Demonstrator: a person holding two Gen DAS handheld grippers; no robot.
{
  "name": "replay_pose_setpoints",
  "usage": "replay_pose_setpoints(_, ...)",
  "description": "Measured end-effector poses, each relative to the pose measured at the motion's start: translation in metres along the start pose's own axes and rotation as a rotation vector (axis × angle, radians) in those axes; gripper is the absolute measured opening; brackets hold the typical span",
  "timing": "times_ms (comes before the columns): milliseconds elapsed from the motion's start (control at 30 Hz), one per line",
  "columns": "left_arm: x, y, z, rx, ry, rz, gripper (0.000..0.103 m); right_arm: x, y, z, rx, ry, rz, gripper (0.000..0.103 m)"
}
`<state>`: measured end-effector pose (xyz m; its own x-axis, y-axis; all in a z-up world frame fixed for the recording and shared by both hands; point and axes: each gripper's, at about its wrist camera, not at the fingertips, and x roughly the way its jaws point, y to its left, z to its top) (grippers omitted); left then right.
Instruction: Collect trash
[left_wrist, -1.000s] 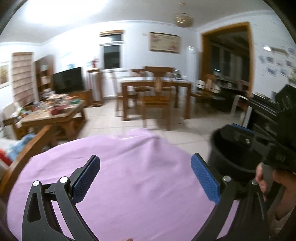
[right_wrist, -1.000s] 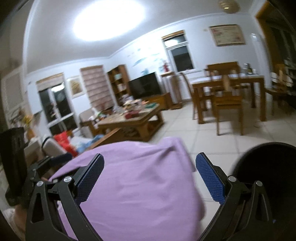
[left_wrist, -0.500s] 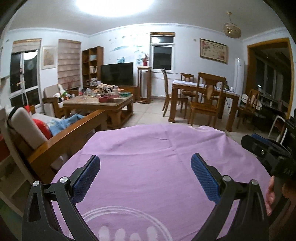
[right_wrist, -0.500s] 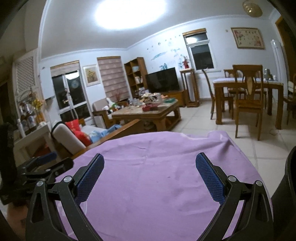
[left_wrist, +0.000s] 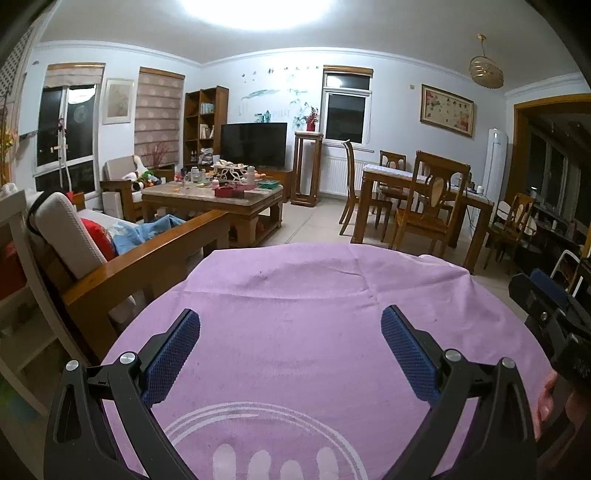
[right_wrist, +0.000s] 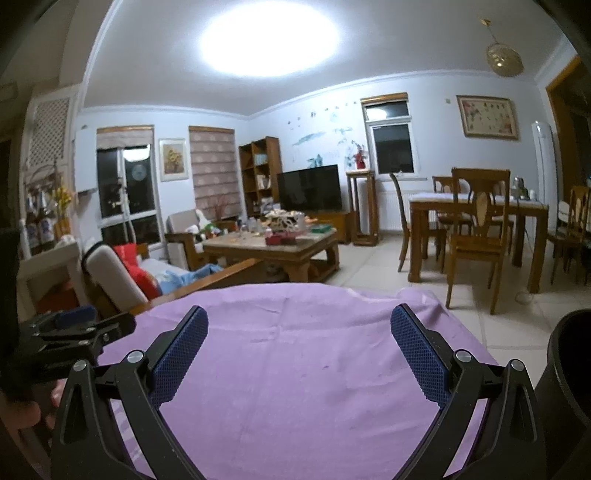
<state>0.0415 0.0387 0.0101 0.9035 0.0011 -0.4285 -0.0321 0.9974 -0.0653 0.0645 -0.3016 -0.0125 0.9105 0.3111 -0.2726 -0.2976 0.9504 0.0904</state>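
My left gripper (left_wrist: 291, 350) is open and empty above a purple cloth (left_wrist: 314, 302) that covers the table. My right gripper (right_wrist: 299, 354) is open and empty above the same cloth (right_wrist: 295, 387). A black bin (right_wrist: 569, 373) stands off the table's right edge in the right wrist view. No trash shows on the cloth in either view. The right gripper also shows at the right edge of the left wrist view (left_wrist: 546, 306), and the left gripper at the left edge of the right wrist view (right_wrist: 74, 328).
A wooden sofa arm (left_wrist: 147, 258) runs along the table's left side. A cluttered coffee table (left_wrist: 214, 195) stands beyond it. A dining table with chairs (left_wrist: 424, 195) is at the far right. Tiled floor (right_wrist: 373, 266) lies past the cloth's far edge.
Both views swung left, away from the black bin, and tilted up to face the room. The bin left the left wrist view. Both grippers stayed open.
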Motion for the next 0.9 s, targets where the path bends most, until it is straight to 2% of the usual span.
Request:
replay_pose_setpoints(233, 0.001, -0.005, -0.005, 0.017, 0.013, -0.004, 0.098, -0.007, 0.006, 0.0, -0.052, -0.007, -0.014, 0.098)
replay_pose_setpoints(900, -0.01, -0.006, -0.005, 0.012, -0.008, -0.014, 0.098, -0.007, 0.005, 0.004, -0.042, 0.002, -0.005, 0.098)
